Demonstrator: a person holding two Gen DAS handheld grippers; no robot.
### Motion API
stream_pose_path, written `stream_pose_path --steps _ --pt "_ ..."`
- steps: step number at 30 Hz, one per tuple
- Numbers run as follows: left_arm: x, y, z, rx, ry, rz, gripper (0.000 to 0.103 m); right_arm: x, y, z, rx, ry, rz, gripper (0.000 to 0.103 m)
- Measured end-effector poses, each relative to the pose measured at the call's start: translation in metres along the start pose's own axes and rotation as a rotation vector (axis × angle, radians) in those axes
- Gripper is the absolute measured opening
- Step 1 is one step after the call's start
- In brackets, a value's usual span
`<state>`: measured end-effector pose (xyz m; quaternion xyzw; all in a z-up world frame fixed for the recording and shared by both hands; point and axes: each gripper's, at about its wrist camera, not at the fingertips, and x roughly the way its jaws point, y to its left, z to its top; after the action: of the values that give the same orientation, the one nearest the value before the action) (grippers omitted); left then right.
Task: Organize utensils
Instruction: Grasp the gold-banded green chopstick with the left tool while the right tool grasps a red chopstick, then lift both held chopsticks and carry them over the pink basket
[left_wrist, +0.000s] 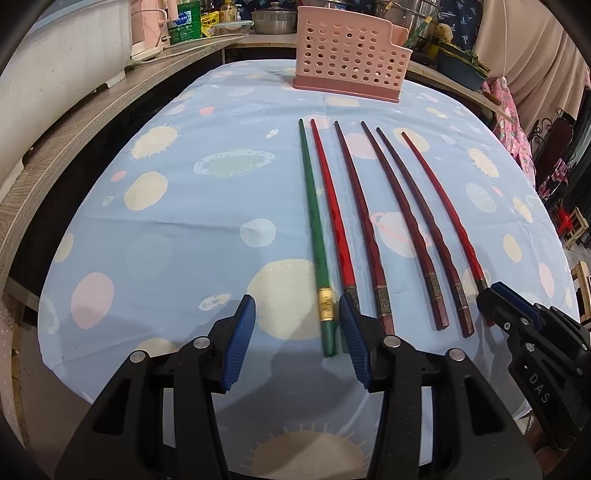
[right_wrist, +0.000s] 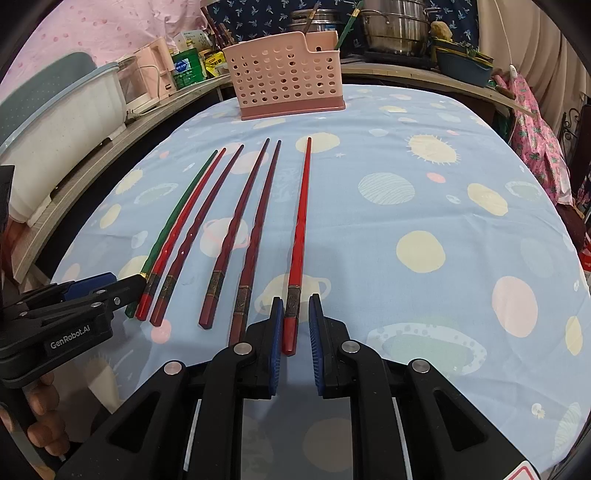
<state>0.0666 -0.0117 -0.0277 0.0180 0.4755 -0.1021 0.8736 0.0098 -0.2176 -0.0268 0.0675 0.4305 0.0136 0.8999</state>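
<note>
Several chopsticks lie side by side on the blue tablecloth, tips pointing at a pink perforated holder (left_wrist: 349, 55) (right_wrist: 286, 79) at the far edge. The green chopstick (left_wrist: 314, 229) (right_wrist: 173, 218) is leftmost; its thick end lies between the open fingers of my left gripper (left_wrist: 297, 314). The rightmost bright red chopstick (right_wrist: 300, 229) (left_wrist: 443, 210) has its thick end between the narrowly open blue pads of my right gripper (right_wrist: 295, 314), which do not visibly clamp it. Dark red chopsticks (right_wrist: 240, 225) lie in between.
A wooden counter (left_wrist: 74, 129) runs along the left and back with bottles, pots and a white tub. Steel pots (right_wrist: 399, 26) stand behind the holder. The tablecloth (right_wrist: 443, 206) stretches to the right, with pink fabric past its edge.
</note>
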Motion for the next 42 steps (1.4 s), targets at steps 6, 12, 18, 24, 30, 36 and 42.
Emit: stream_pose_path --steps 6,12,18,24,30,36,42 --pt "0.000 0.001 0.000 0.016 -0.012 0.021 0.026 -0.001 0.000 0.001 0.002 -0.002 0.004 0.013" --pt "0.000 0.009 0.002 -0.005 0.005 -0.011 0.008 -0.001 -0.002 0.002 0.012 0.000 0.009 0.012" --pt "-0.002 0.012 0.005 -0.022 0.020 -0.037 0.007 -0.003 -0.006 0.004 0.031 0.003 0.017 0.008" --pt "-0.017 0.015 0.014 -0.033 -0.007 -0.045 0.007 -0.016 -0.010 0.012 0.041 -0.030 0.022 0.008" --pt "-0.035 0.023 0.034 -0.065 -0.035 -0.064 0.007 -0.036 -0.018 0.035 0.080 -0.082 0.053 0.007" --pt "-0.056 0.028 0.061 -0.066 -0.099 -0.054 0.007 -0.058 -0.028 0.067 0.112 -0.151 0.074 0.007" --pt "-0.076 0.031 0.094 -0.071 -0.176 -0.052 0.007 -0.080 -0.034 0.104 0.114 -0.236 0.082 0.007"
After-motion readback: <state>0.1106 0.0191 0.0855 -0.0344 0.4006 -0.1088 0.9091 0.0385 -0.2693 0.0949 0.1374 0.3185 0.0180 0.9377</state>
